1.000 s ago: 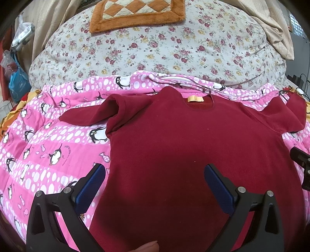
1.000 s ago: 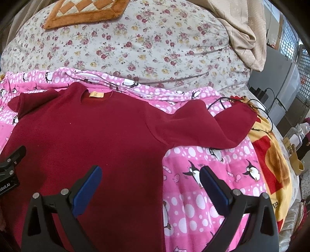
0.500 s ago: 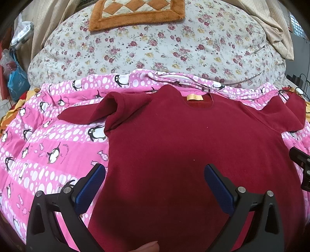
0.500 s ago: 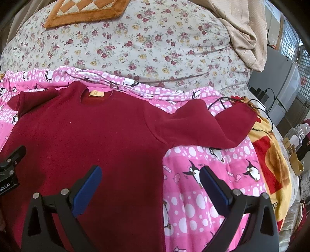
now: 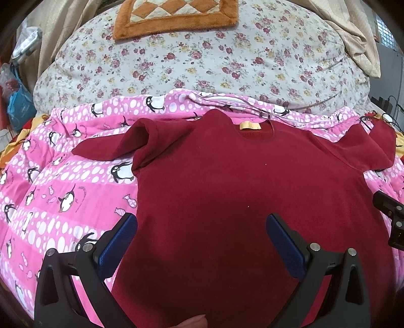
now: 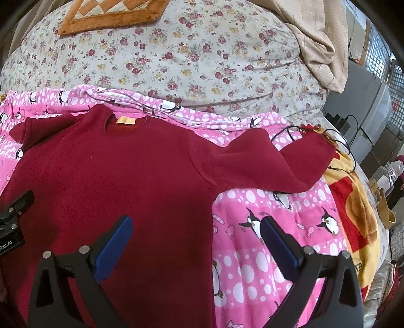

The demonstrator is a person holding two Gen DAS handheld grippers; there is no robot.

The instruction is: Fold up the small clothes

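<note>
Where spread flat with its neck tag away from the cameras, dark red sweater (image 5: 227, 181) on pink penguin-print quilt (image 5: 63, 181), sleeves out to both sides. Beyond, floral bedding (image 5: 202, 58) with orange patchwork mat (image 5: 176, 15); beige cloth (image 6: 315, 37) at right. Left gripper (image 5: 202, 239) spread wide over the sweater's body, holding nothing. Right gripper (image 6: 197, 242) equally wide, straddling the sweater's right edge, also empty.

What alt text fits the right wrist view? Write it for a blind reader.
A dark red sweater lies spread flat on a pink penguin blanket, its sleeve stretched sideways. The right gripper hovers with jaws open over the sweater's side edge.
</note>
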